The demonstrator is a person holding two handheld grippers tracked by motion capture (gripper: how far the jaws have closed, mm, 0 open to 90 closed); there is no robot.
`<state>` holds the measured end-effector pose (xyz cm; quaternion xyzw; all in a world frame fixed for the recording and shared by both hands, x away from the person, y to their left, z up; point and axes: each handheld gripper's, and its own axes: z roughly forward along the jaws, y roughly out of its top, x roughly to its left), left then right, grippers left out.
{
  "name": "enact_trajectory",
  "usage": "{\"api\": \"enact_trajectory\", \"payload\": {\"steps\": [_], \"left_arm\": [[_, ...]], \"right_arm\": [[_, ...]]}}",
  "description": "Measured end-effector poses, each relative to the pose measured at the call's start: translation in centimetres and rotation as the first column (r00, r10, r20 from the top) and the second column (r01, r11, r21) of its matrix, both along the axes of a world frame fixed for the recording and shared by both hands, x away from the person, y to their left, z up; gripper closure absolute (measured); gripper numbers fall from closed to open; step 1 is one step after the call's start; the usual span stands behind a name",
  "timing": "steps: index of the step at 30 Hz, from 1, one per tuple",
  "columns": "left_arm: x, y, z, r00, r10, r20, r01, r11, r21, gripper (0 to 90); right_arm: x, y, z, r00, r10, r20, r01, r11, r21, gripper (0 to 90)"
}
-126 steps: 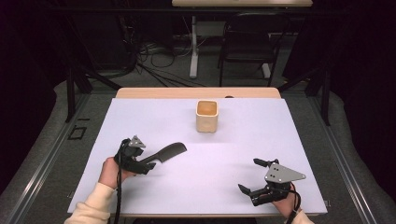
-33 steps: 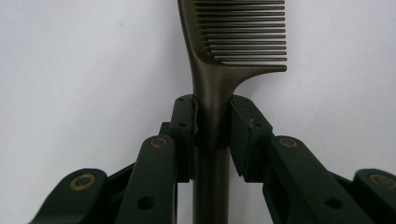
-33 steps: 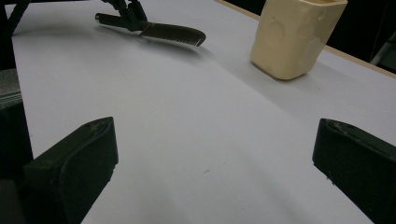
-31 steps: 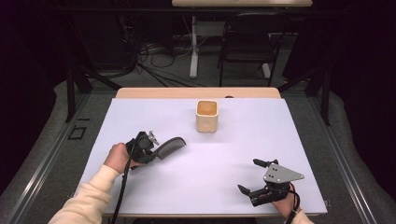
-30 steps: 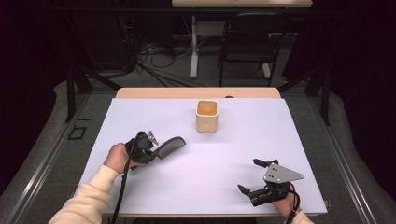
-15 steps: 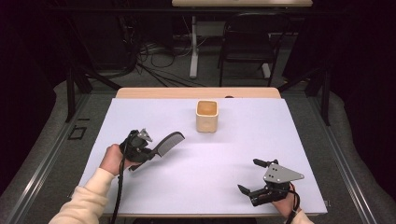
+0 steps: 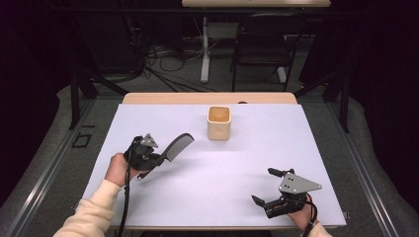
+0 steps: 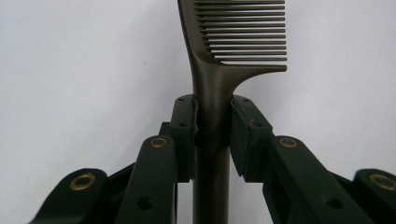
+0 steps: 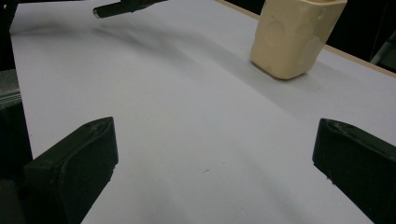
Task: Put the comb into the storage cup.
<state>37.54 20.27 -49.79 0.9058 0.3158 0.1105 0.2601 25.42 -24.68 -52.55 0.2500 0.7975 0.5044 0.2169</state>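
Observation:
A dark comb (image 7: 179, 146) is held off the white table at the left, its toothed end pointing up and right toward the cup. My left gripper (image 7: 157, 159) is shut on the comb's handle (image 8: 211, 135); the teeth (image 8: 243, 32) show above the jaws. A cream square cup (image 7: 219, 122) stands upright at the table's middle back and is also seen in the right gripper view (image 9: 295, 35). My right gripper (image 7: 265, 188) rests near the front right edge, open wide, with nothing between its fingers (image 9: 77, 165).
The white table top (image 7: 227, 168) spreads between both grippers and the cup. A wooden edge (image 7: 163, 98) runs along the back. Beyond it are a chair, a desk leg and cables on the dark floor.
My left gripper has lifted the comb off the table and tilted its toothed end upward, pulling back slightly to the left. The right gripper has stayed still.

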Motion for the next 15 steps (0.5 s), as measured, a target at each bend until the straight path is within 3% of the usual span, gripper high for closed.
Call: {"api": "enact_trajectory", "payload": {"steps": [10,15], "left_arm": [[-0.11,0.44,0.11,0.9978,0.046,0.048,-0.042,0.9960,-0.079,72.2],[-0.20,0.57,0.06,0.9945,0.073,0.076,-0.064,0.9905,-0.122,72.2]], "right_arm": [[-0.01,0.02,0.01,1.0000,-0.001,0.000,0.001,1.000,0.001,0.0],[-0.01,0.01,0.00,1.0000,0.000,0.000,0.000,1.000,0.001,0.0]]}}
